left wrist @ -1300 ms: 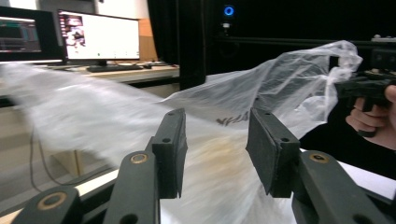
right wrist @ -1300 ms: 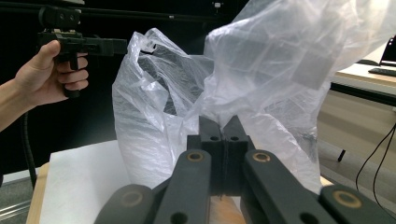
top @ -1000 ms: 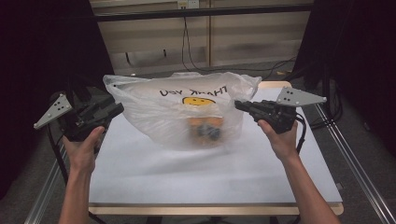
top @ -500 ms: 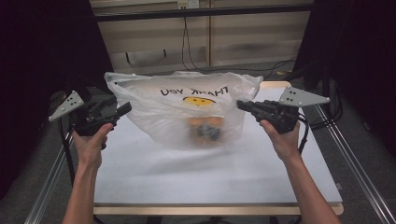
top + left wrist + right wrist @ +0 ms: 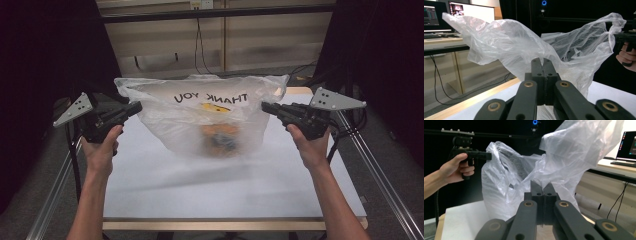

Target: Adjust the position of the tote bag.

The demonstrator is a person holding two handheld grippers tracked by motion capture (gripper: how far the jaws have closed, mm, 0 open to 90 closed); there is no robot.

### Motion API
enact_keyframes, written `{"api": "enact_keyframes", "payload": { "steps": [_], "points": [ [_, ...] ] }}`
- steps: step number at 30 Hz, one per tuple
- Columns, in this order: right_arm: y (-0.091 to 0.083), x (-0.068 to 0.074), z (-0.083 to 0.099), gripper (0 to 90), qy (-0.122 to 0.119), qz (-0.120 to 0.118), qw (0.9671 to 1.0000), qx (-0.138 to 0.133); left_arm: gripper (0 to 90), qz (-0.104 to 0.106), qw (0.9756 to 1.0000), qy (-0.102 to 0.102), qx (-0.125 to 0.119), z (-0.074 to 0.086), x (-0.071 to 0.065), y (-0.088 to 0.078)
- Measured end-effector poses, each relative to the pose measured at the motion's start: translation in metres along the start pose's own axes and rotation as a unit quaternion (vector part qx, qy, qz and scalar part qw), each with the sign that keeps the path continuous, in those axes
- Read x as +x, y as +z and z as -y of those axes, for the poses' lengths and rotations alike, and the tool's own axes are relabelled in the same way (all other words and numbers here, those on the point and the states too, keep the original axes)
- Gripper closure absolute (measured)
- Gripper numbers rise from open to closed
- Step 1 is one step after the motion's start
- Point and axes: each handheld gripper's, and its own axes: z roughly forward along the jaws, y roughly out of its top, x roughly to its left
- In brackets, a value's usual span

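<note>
The left tool (image 5: 134, 107) has just closed its jaws on the left edge of the plastic "THANK YOU" bag (image 5: 200, 122). The bag hangs stretched above the white bench (image 5: 225, 185), orange goods inside. The right tool (image 5: 267, 107) is clamped on its right edge. Both sides are gripped; carrying or setting down likely remains.
</note>
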Motion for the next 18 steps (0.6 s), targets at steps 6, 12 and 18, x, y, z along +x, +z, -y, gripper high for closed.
{"api": "enact_keyframes", "payload": {
  "steps": [6,12,18],
  "points": [
    [-0.010,-0.013,-0.014,90.0,0.002,0.023,0.9997,-0.006,90.0,0.009,0.9999,0.014,-0.005,-0.022,-0.005,0.010],
    [-0.016,-0.029,-0.024,90.0,0.002,0.054,0.9985,0.002,90.0,0.028,0.9991,0.030,0.001,-0.031,-0.013,0.020],
    [-0.034,-0.041,-0.011,90.0,0.030,0.072,0.9969,-0.008,90.0,0.040,0.9978,0.043,0.032,-0.021,-0.024,0.013]
  ]
}}
